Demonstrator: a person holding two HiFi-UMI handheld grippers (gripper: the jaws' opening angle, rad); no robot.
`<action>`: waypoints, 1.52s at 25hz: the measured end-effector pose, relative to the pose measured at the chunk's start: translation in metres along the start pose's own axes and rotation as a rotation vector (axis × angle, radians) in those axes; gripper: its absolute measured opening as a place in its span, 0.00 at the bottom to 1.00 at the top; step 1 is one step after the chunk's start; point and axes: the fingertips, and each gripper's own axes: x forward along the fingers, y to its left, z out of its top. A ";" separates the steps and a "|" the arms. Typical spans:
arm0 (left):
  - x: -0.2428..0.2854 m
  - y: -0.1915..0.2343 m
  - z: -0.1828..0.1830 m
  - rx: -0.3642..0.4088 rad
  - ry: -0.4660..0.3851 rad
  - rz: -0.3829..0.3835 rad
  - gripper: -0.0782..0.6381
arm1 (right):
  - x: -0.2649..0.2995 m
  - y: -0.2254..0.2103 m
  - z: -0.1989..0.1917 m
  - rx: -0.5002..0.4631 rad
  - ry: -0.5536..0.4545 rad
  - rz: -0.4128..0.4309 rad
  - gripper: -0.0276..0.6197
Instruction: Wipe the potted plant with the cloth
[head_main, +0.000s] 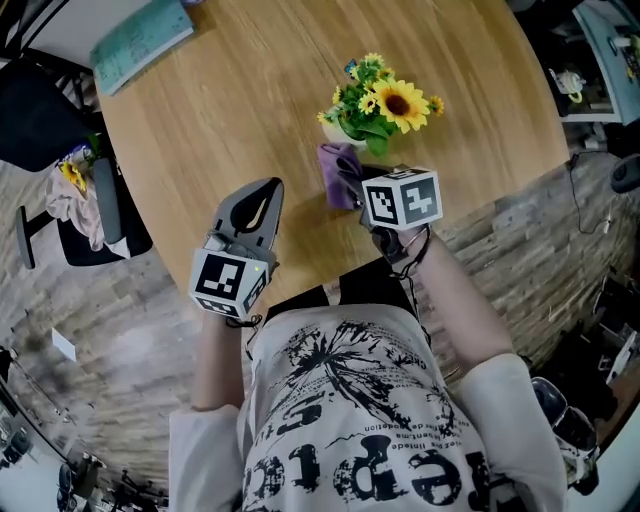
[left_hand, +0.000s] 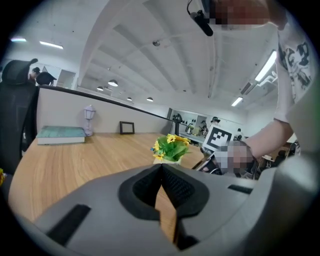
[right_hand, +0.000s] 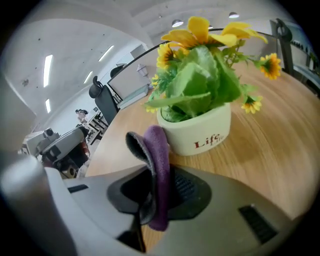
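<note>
Potted plant (head_main: 383, 106), fake sunflowers in a cream pot, stands on the round wooden table (head_main: 220, 120) just ahead of my right gripper (head_main: 352, 188). Its jaws are clamped on a folded purple cloth (right_hand: 158, 159), whose free fold pokes up close to the pot's wall. My left gripper (head_main: 264, 196) is closed on nothing, off to the plant's left. I judge the pot light enough to slide, so I'd lay the fold flat on the wall, stroke gently, and brace the far side with the left.
</note>
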 end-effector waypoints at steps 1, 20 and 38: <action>0.004 -0.003 -0.001 -0.006 0.000 0.001 0.11 | -0.003 -0.005 -0.002 -0.005 0.008 0.002 0.18; 0.095 -0.065 -0.015 -0.050 0.054 0.024 0.20 | -0.085 -0.137 0.013 -0.089 0.020 -0.116 0.17; 0.194 -0.060 -0.023 0.043 0.074 0.058 0.93 | -0.090 -0.191 0.082 -0.221 -0.110 -0.140 0.17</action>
